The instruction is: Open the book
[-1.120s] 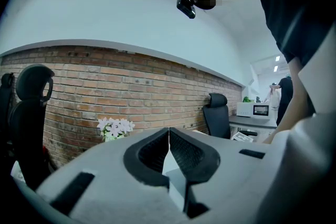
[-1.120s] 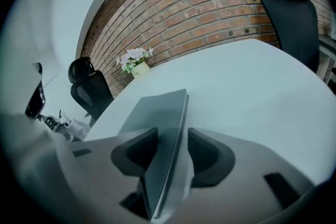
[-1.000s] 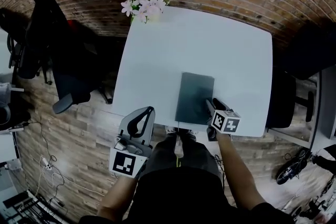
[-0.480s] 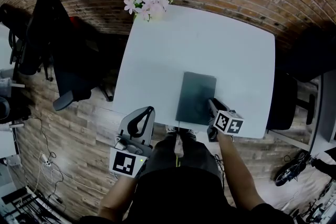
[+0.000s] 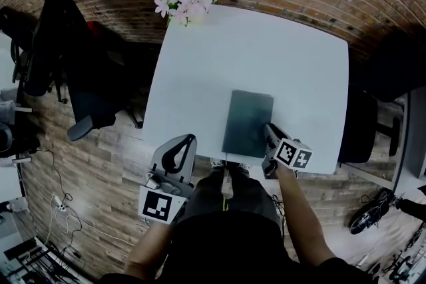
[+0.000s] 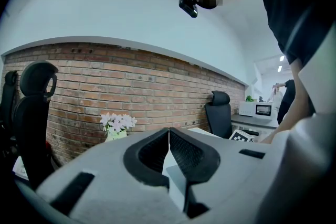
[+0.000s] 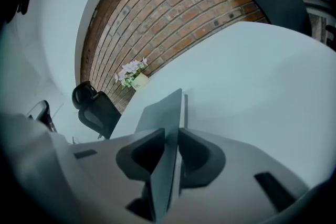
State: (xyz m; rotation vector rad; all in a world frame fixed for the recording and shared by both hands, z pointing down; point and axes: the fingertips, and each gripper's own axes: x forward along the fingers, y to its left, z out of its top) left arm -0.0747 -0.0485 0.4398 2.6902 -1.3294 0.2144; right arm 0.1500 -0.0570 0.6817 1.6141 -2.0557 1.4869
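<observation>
A dark teal book [image 5: 247, 123] lies shut on the white table [image 5: 253, 50], near its front edge. My right gripper [image 5: 269, 133] is at the book's near right corner. In the right gripper view the lifted cover [image 7: 163, 113] stands edge-on between the jaws of the right gripper [image 7: 172, 134], which are closing, and both pads touch it. My left gripper [image 5: 190, 138] hangs off the table's front left corner. Seen from the left gripper view, the left gripper [image 6: 168, 131] is shut with its tips together and nothing between them.
A small vase of pink flowers [image 5: 188, 2] stands at the table's far left corner, against the brick wall. One black office chair [image 5: 66, 56] sits left of the table and another [image 5: 356, 126] at its right side. The floor is wood.
The right gripper has rolled a little at the book's corner, its marker cube shifting slightly right. The left gripper and the book lie as before.
</observation>
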